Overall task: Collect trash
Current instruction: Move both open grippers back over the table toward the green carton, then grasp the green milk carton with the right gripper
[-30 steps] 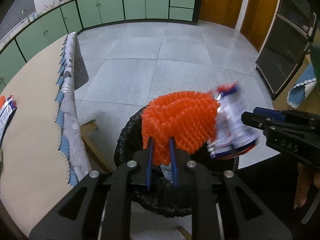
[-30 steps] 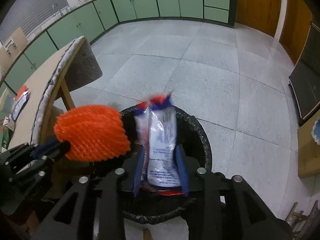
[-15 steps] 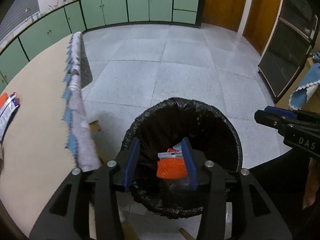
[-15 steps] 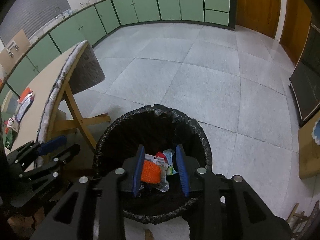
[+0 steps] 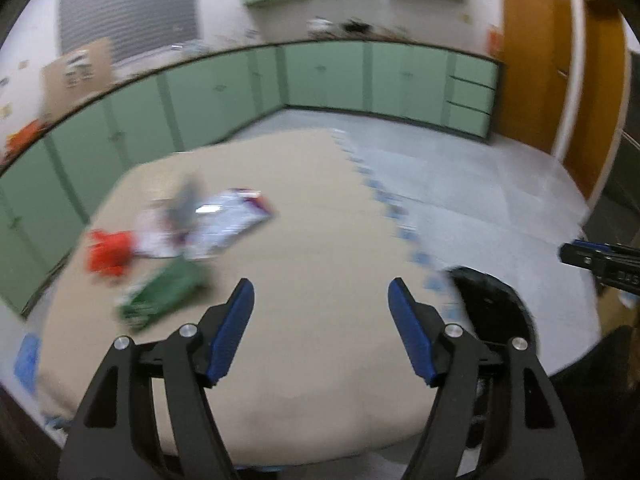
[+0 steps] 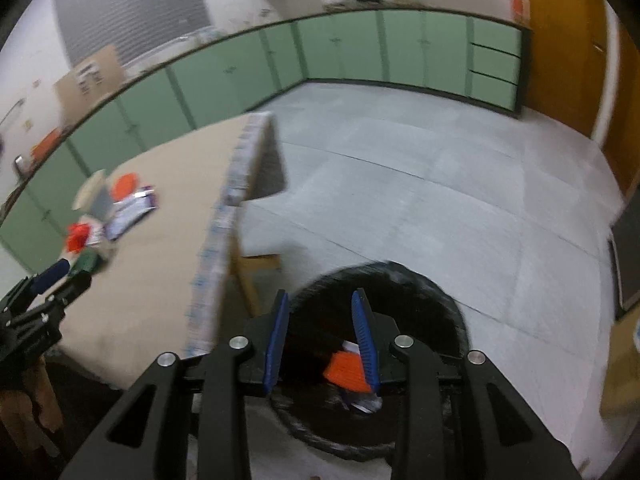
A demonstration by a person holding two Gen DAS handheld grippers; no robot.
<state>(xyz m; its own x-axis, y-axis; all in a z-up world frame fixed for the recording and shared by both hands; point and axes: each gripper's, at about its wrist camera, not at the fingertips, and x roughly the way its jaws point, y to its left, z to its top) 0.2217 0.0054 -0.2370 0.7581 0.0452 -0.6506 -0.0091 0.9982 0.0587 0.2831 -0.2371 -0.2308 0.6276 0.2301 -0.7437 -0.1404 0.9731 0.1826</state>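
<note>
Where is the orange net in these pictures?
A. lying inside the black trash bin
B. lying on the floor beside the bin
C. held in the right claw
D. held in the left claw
A: in the right wrist view the orange net lies down inside the black trash bin, and both claws are open and hold nothing.

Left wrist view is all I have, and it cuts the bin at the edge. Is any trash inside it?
Observer: Yes. The right wrist view shows an orange net lying inside the black bin, with a pale wrapper next to it.
Operator: Does the right tool hold something?
Observer: No. The right tool is open and empty, above the bin.
Operator: What stands under the table edge?
Observer: A wooden table leg, close beside the bin.
</note>
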